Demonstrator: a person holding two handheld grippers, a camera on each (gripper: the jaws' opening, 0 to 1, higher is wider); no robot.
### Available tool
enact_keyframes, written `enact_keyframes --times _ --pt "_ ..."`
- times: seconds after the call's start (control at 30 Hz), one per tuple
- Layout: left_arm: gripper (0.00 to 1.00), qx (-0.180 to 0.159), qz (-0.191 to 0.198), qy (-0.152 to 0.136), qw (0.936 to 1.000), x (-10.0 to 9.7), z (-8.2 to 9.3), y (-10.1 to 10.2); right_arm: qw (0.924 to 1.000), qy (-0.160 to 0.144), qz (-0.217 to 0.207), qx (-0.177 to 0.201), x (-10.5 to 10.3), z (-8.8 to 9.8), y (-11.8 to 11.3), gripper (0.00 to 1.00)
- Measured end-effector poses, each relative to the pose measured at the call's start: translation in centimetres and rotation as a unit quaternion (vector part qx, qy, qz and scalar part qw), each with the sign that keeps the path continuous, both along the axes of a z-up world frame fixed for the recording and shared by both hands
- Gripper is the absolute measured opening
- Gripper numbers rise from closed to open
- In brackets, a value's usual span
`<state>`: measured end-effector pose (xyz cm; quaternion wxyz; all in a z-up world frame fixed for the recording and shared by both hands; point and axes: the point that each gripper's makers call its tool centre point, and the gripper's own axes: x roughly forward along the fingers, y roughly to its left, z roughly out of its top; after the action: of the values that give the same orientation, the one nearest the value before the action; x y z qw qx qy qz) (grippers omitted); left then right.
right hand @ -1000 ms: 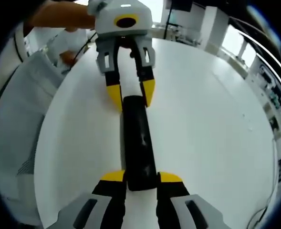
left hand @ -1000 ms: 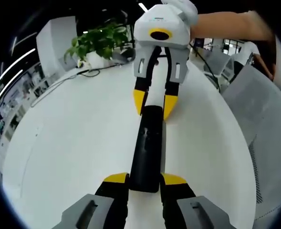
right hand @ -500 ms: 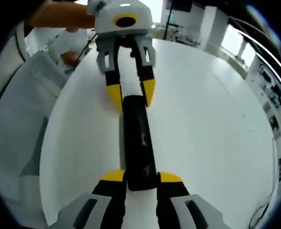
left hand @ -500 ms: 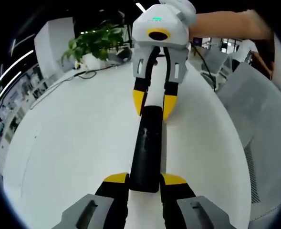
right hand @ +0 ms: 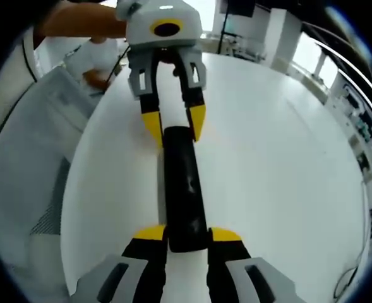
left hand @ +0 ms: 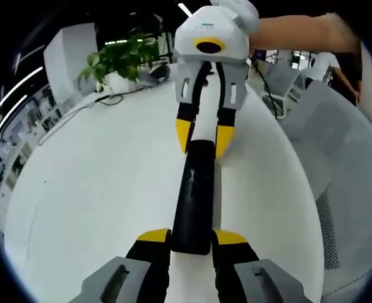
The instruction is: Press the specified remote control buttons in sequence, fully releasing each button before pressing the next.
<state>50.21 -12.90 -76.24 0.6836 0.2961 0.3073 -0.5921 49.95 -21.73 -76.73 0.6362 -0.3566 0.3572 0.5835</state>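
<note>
left gripper view: white table [left hand: 97,189]; black remote control [left hand: 194,199] held lengthwise over it, left gripper [left hand: 192,238] clamping its near end, right gripper [left hand: 202,137] clamping the far end. risk: with both grippers occupied, loosening one to press may tip the remote.

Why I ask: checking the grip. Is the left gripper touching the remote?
Touching: in the left gripper view, the left gripper has both yellow fingertips pressed against the black remote.
</note>
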Motion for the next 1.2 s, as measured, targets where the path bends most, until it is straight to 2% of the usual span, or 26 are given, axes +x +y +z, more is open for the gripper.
enact_keyframes --times 1.2 --pt "0.25 0.003 -0.004 0.012 0.9999 -5.1 -1.0 0.5 0.9998 0.018 -0.001 -0.002 -4.9 -1.1 0.4 0.20"
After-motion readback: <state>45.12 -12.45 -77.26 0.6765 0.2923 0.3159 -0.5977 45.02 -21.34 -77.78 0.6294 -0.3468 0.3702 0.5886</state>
